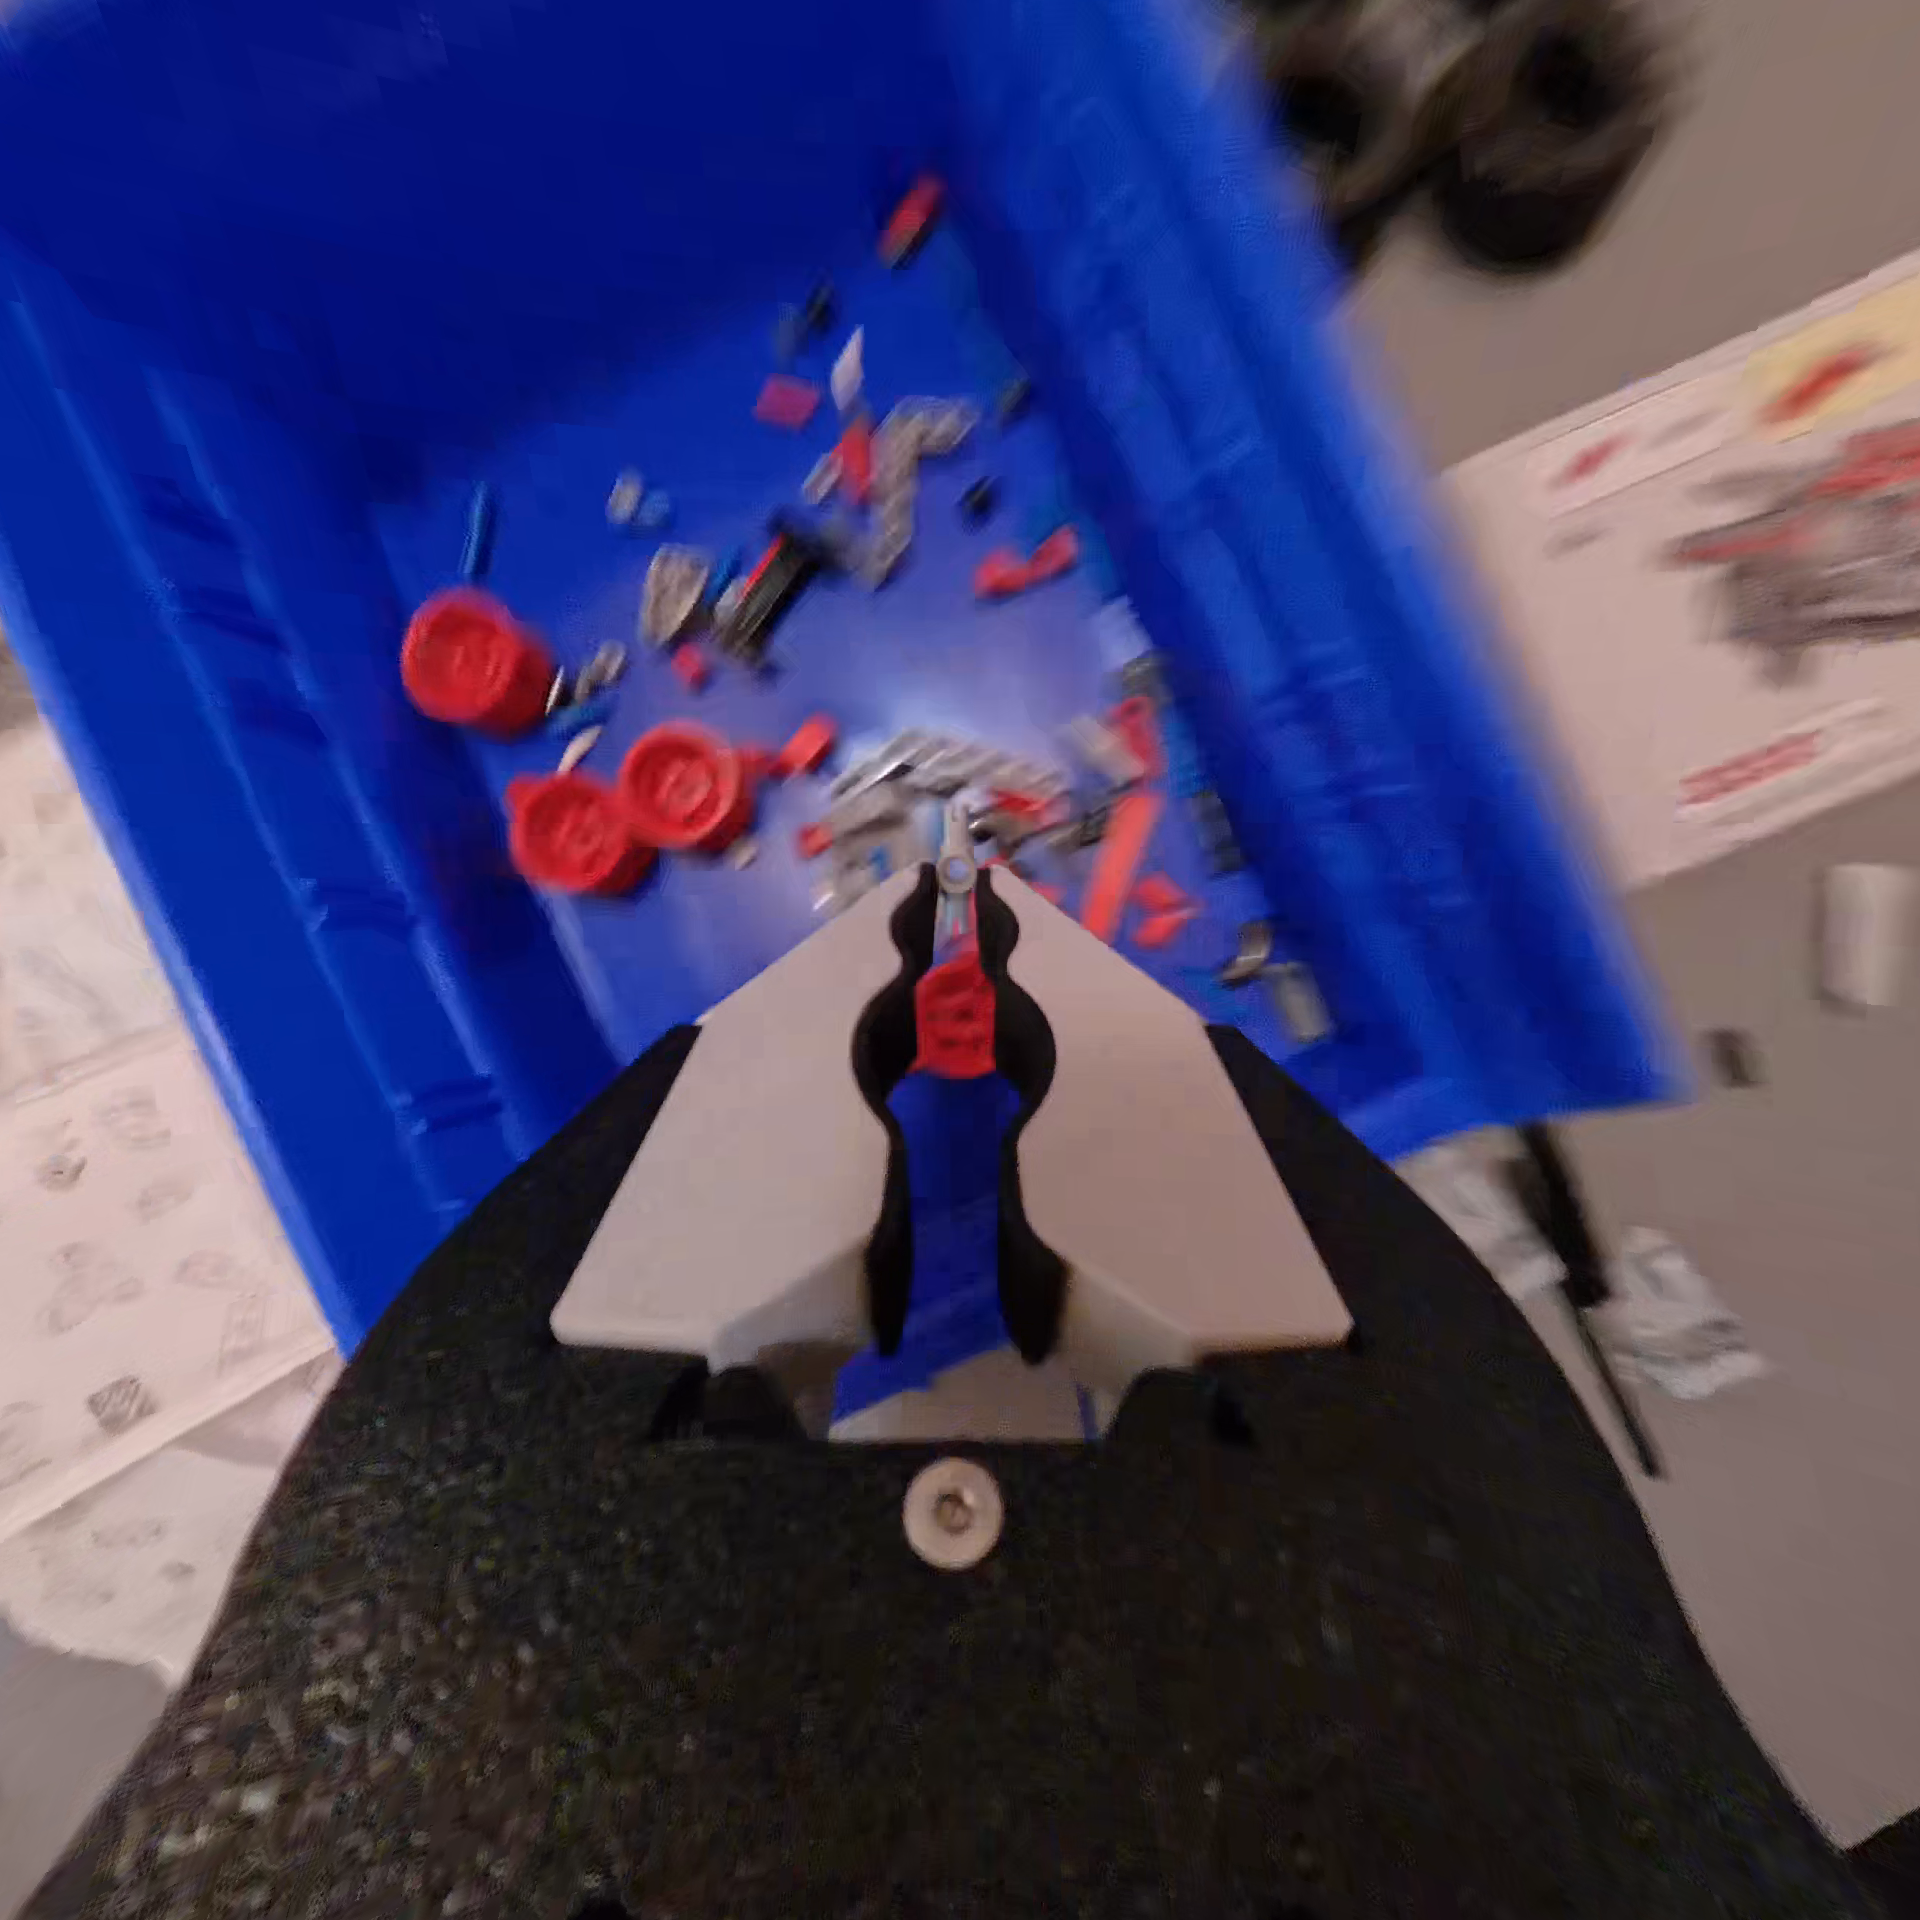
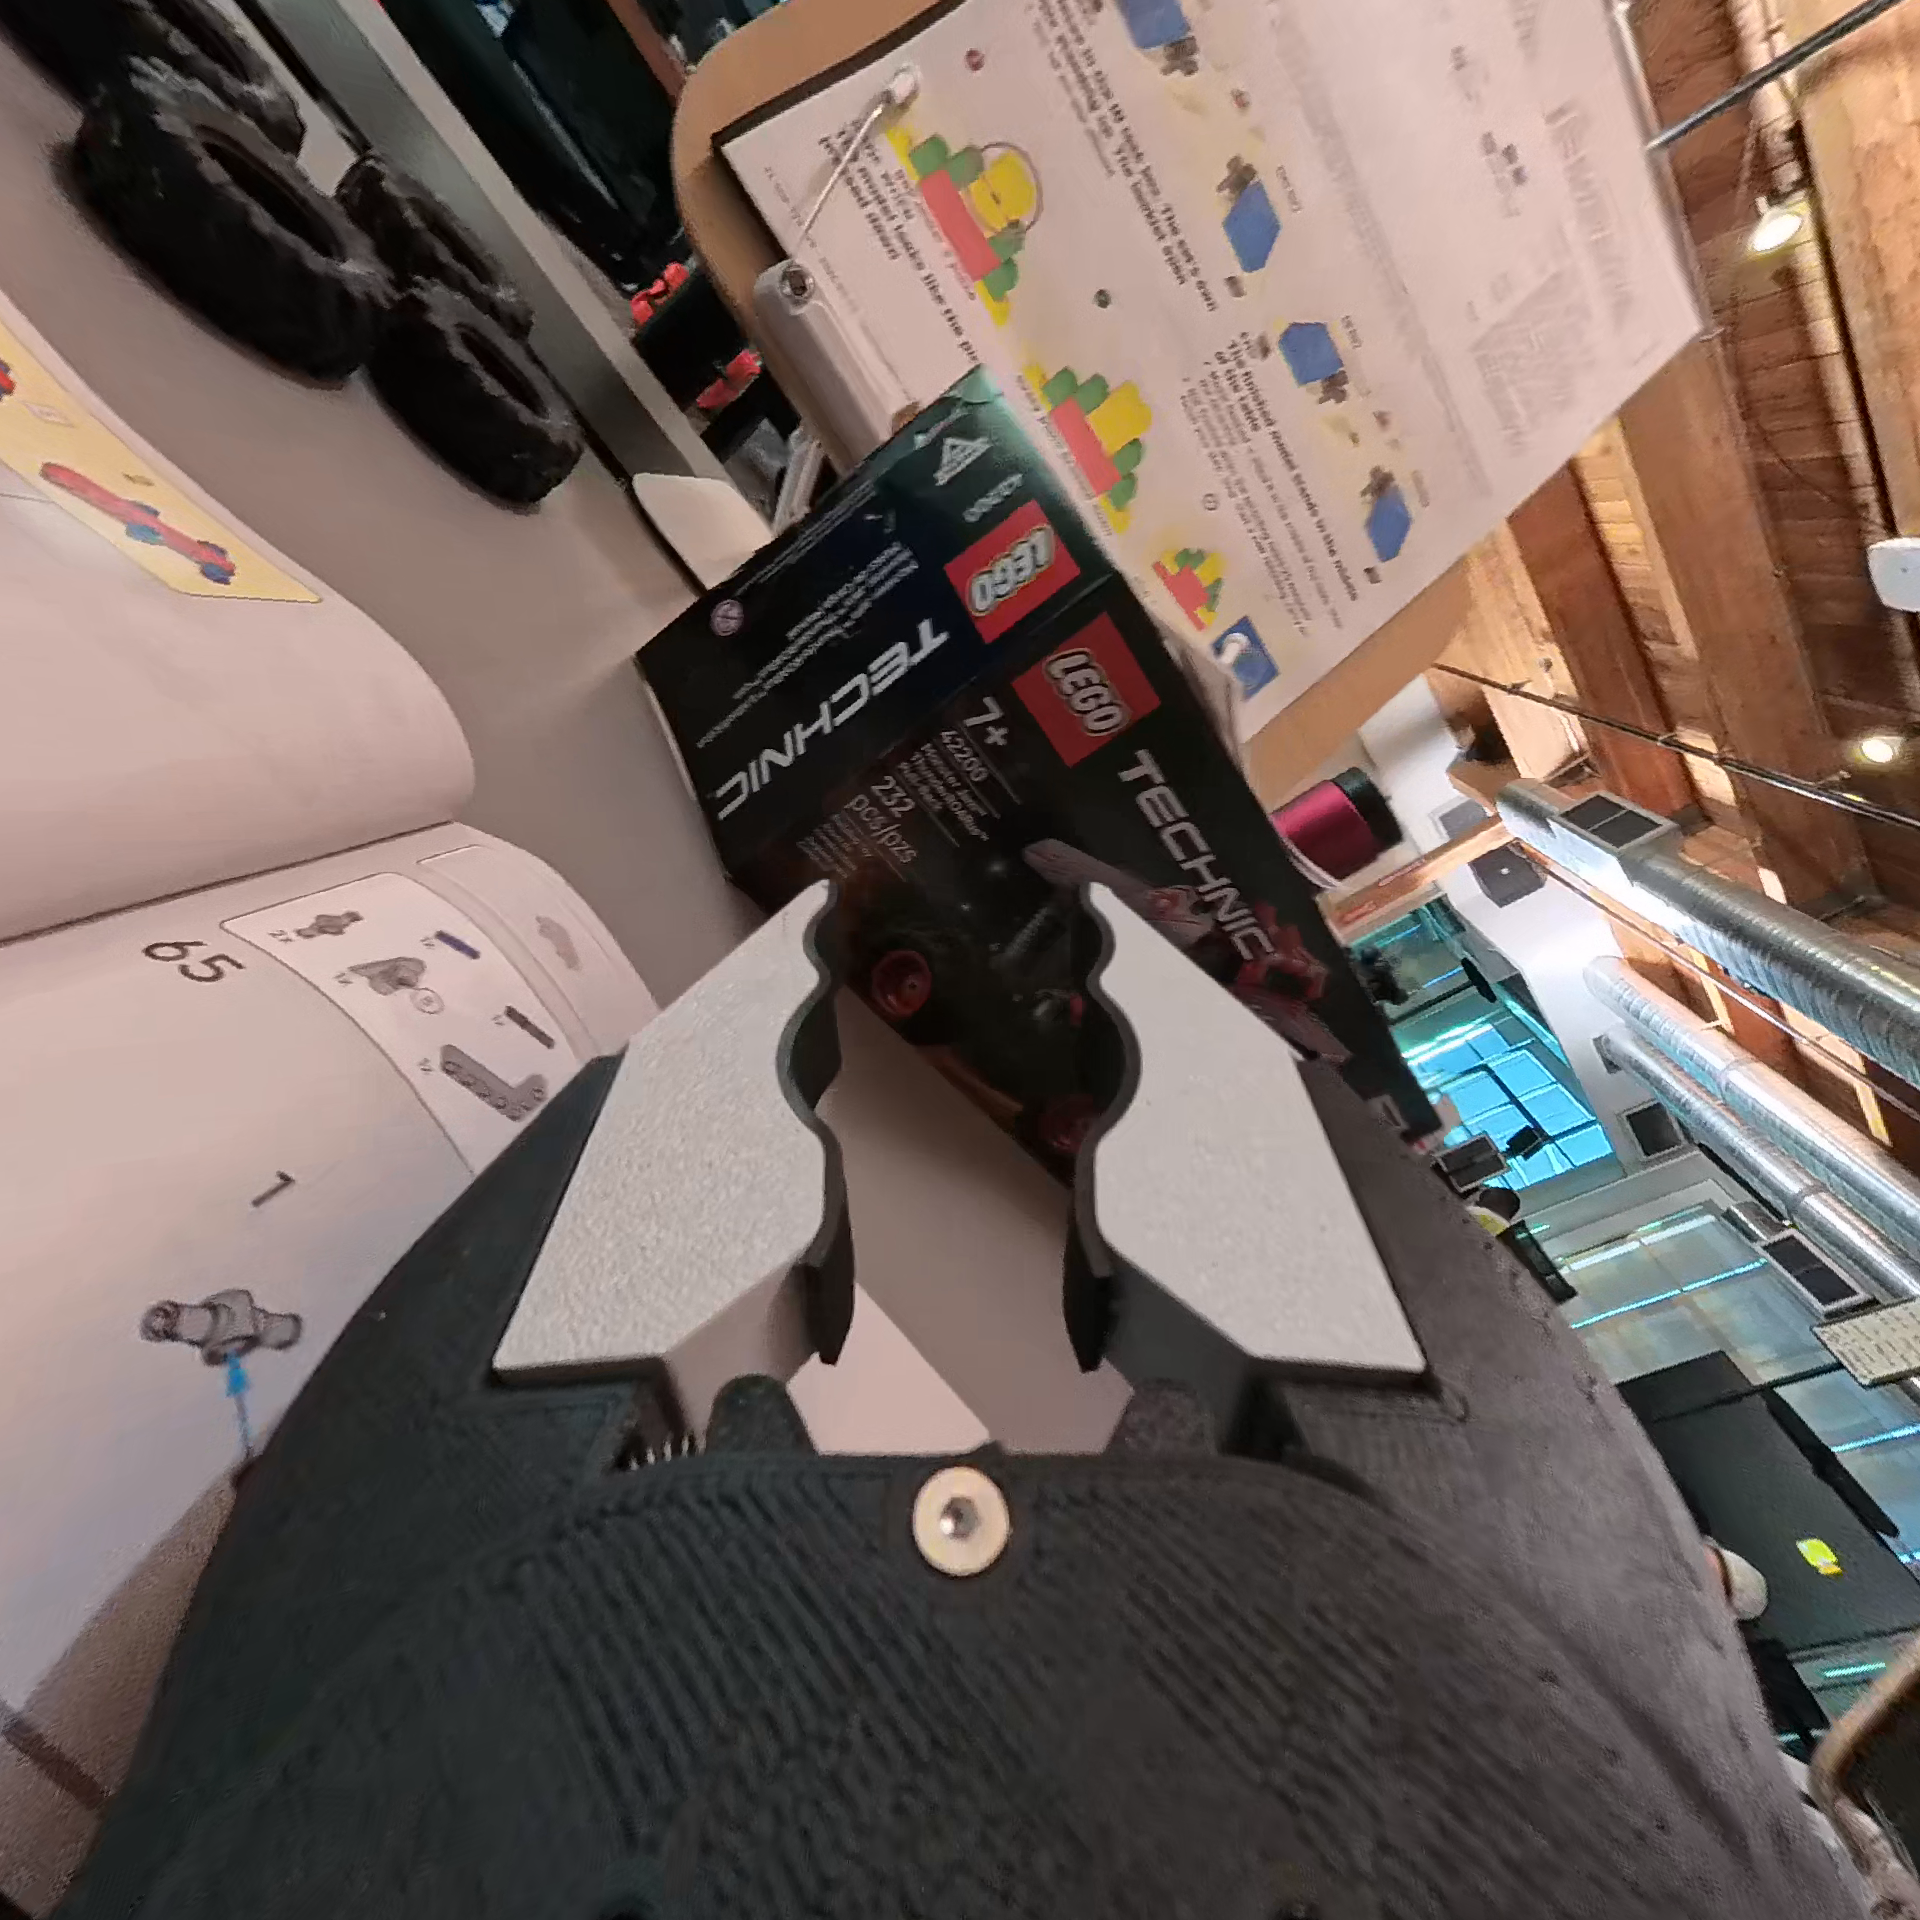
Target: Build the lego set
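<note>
In the left wrist view, much blurred, the left gripper (image 1: pixel 953 883) hangs over a blue bin (image 1: pixel 1226 436). Its jaws are closed down to a narrow slit and pinch a small grey piece (image 1: pixel 952 854) at the tips; a red round part (image 1: pixel 954 1013) sits between the jaws farther back, and whether the two are joined cannot be told. On the bin's floor lie three red wheel hubs (image 1: pixel 582 769) toward its left wall and a scatter of loose pieces (image 1: pixel 935 790), grey and red, toward the middle and right wall. Printed paper sheets (image 1: pixel 1704 623) lie on the tabletop beyond the bin's right wall.

In the right wrist view, the right gripper (image 2: pixel 961 925) has its jaws spread wide with nothing between them. Ahead of them a dark set box (image 2: pixel 935 675) stands on the tabletop (image 2: pixel 447 520). An open instruction booklet (image 2: pixel 208 1039) lies to the left, and black tyres (image 2: pixel 343 281) rest near the tabletop's far edge. A printed sheet (image 2: pixel 1299 260) hangs on a board behind the box.
</note>
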Demonstrator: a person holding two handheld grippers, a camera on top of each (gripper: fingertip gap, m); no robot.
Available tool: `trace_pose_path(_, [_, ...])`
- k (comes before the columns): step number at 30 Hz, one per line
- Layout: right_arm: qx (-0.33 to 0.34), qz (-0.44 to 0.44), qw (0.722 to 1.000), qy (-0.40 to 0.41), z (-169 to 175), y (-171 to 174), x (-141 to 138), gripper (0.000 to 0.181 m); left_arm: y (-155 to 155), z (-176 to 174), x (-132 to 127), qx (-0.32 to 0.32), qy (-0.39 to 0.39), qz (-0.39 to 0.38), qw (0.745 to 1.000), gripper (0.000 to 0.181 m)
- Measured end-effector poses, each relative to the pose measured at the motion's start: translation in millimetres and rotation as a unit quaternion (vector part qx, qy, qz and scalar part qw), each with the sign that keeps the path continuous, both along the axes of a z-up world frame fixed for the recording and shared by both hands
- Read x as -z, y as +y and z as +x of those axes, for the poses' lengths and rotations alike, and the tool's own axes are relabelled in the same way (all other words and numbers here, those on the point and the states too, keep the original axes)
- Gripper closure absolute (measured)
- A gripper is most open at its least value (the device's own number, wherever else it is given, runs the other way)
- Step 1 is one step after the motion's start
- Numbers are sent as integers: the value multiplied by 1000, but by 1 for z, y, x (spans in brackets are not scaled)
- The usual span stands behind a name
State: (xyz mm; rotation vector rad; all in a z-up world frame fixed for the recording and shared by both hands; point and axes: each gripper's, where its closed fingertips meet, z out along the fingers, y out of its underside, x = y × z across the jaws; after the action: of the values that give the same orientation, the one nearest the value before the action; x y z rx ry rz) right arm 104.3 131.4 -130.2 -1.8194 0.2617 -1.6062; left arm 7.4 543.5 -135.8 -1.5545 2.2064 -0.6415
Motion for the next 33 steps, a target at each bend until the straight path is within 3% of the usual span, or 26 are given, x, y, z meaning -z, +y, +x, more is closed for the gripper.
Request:
trace_pose_path(1, [1,6,1000,-5,-3,-4,-5,139,-27,-4,-20,29,-37,-19,999,176])
trace_pose_path(4, [-19,33,999,16,-11,-10,-6,139,-132,-26,-46,149,-107,-67,981,177])
trace_pose_path(8, [-35,40,998,22,-26,-20,-3,145,-276,-68,-5,280,-114,-110,947,176])
trace_pose_path(11, [-28,-8,1000,-10,-40,-33,-5,148,-338,-82,34,318,-120,-92,936,176])
trace_pose_path(15, [-50,-78,996,-8,-68,-40,5,165,-370,-88,62,317,-90,-86,940,177])
trace_pose_path(18, [-68,-107,992,19,-83,-44,22,181,-371,-88,74,300,-67,-78,949,177])
trace_pose_path(20, [-74,-123,989,33,-85,-45,31,181,-369,-89,79,294,-60,-78,951,177])
trace_pose_path(23, [-74,-137,987,47,-81,-45,38,181,-362,-88,73,278,-65,-94,954,175])
trace_pose_path(25, [-63,-146,985,62,-76,-49,46,181,-346,-80,55,257,-97,-97,957,173])
trace_pose_path(29, [-58,-145,985,76,-72,-54,55,181,-262,-52,-3,167,-176,-60,968,175])
trace_pose_path(33, [-42,-155,982,96,-64,-58,65,181,-133,-33,-49,59,-202,35,977,174])
